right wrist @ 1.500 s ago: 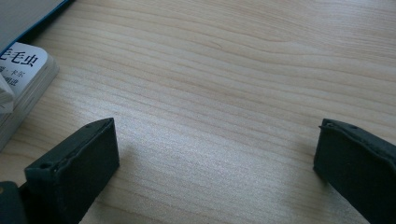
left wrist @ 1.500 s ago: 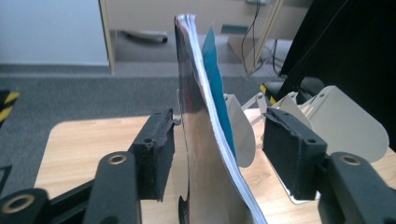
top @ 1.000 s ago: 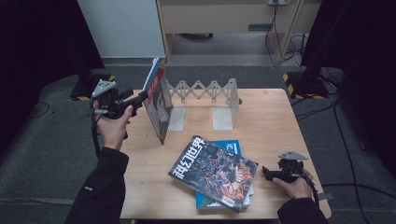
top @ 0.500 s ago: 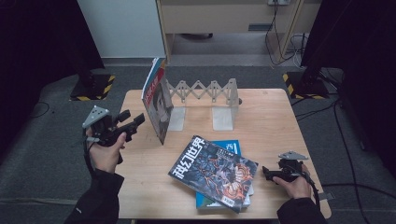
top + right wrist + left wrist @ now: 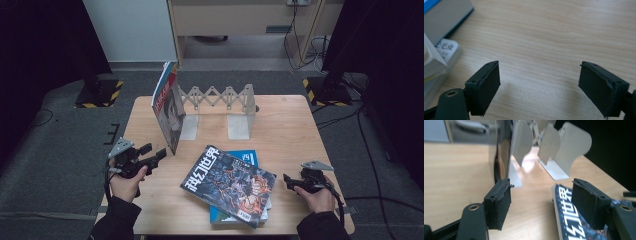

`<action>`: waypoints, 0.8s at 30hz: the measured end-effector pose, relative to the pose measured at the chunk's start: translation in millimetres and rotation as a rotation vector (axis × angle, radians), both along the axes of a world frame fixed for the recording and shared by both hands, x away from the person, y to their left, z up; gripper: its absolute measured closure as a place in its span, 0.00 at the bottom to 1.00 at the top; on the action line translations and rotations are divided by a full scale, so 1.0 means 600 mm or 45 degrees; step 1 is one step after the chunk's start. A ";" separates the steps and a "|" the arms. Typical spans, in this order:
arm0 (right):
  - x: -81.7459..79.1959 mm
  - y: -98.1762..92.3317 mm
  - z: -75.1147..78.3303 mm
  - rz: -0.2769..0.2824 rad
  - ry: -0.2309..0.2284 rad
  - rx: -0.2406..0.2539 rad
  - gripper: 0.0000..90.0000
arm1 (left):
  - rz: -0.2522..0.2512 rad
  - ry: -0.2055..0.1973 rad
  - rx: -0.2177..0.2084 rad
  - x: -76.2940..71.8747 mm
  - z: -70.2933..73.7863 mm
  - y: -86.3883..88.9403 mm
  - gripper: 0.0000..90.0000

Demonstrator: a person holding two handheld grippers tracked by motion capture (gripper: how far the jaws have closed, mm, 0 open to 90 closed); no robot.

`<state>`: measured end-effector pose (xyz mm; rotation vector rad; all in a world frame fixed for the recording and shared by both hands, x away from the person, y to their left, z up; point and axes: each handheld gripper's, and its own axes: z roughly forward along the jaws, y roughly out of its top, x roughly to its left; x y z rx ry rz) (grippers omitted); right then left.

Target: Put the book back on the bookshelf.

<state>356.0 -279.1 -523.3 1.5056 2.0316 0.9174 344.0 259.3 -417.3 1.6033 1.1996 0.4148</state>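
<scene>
While both grippers sit low, nothing's gripped.
L gripper (image 5: pixel 161 154) jaws apart by upright magazine (image 5: pixel 169 111); R gripper (image 5: pixel 287 180) jaws apart, just been closing, nothing between.

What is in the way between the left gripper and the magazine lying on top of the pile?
Nothing visible. The left gripper hangs with open jaws over bare table, and the dark magazine lies just beyond it on the blue book. The standing magazine in the rack is off to the side.

A dark magazine (image 5: pixel 229 186) with white lettering and orange-blue artwork lies on a blue book (image 5: pixel 248 159), on a pale wooden table (image 5: pixel 290 130) with a silver-grey accordion book rack (image 5: pixel 220 97).
</scene>
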 end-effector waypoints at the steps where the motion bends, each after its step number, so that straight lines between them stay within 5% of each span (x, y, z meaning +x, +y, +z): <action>1: -0.001 0.000 0.004 -0.002 -0.013 0.005 0.21 | -0.006 0.011 0.006 -0.001 -0.005 -0.002 0.34; 11: -0.017 0.016 0.038 0.040 -0.121 0.105 0.25 | -0.065 0.120 0.015 -0.009 -0.062 -0.028 0.33; 24: -0.024 0.047 0.066 0.117 -0.215 0.192 0.25 | -0.173 0.217 0.109 -0.006 -0.109 -0.067 0.31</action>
